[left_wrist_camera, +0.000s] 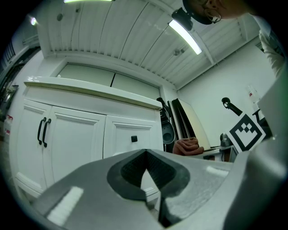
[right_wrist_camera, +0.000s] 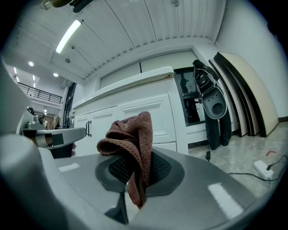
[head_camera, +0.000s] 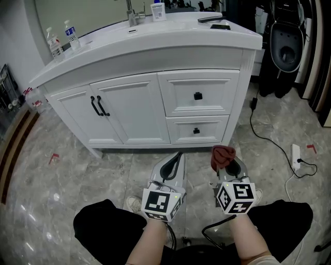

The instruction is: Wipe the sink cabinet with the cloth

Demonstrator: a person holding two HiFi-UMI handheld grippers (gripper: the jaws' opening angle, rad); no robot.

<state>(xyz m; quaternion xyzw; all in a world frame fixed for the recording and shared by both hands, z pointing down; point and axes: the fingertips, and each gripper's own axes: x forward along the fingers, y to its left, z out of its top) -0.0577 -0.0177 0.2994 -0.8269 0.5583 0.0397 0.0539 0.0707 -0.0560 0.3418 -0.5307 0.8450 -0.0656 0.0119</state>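
The white sink cabinet (head_camera: 134,108) stands ahead of me, with two doors on the left and two drawers on the right. My right gripper (head_camera: 226,164) is shut on a bunched reddish-brown cloth (head_camera: 222,155), held low over the floor in front of the drawers. In the right gripper view the cloth (right_wrist_camera: 132,139) hangs folded between the jaws of the right gripper (right_wrist_camera: 135,168). My left gripper (head_camera: 177,158) is beside it, shut and holding nothing. In the left gripper view the left gripper (left_wrist_camera: 146,155) points at the cabinet (left_wrist_camera: 76,134), with the cloth (left_wrist_camera: 185,146) off to the right.
Two water bottles (head_camera: 54,44) stand on the counter's left end, a faucet (head_camera: 133,13) and a white box (head_camera: 158,10) at the back. A black seat-like object (head_camera: 287,44) stands right of the cabinet. A power strip (head_camera: 296,155) and cable lie on the floor.
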